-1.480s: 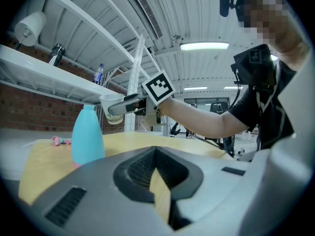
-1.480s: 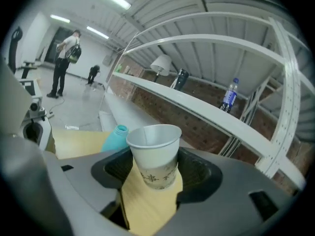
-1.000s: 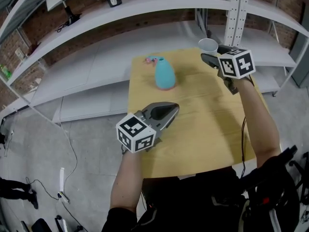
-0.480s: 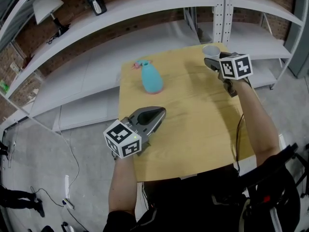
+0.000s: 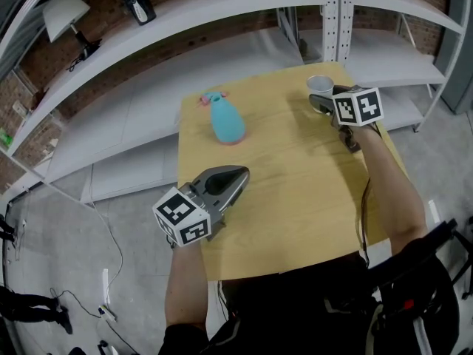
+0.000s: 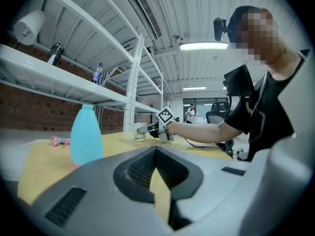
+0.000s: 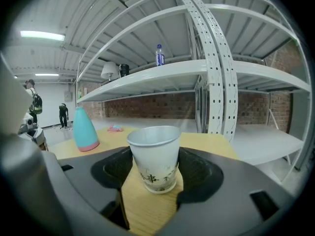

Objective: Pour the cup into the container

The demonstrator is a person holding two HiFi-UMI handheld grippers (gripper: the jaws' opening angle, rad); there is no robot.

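Wooden table (image 5: 295,183) bears the paper cup (image 7: 153,154) upright between the jaws of the right gripper (image 7: 154,167), which stand wide and press its sides; the turquoise bottle (image 7: 83,129) stands well apart, leftward.

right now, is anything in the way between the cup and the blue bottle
nothing visible. the cup sits in the right claw, and only bare table lies between it and the blue bottle. the left claw hangs nearer the person, off that line.

Table (image 5: 295,191) centre: bare wood, open from the 6 o'clock edge.
11 o'clock: upright blue bottle (image 5: 226,121), pink item (image 5: 204,99) just behind.
1 o'clock: paper cup (image 5: 319,85) near the corner, shelf upright (image 5: 338,17) beyond.
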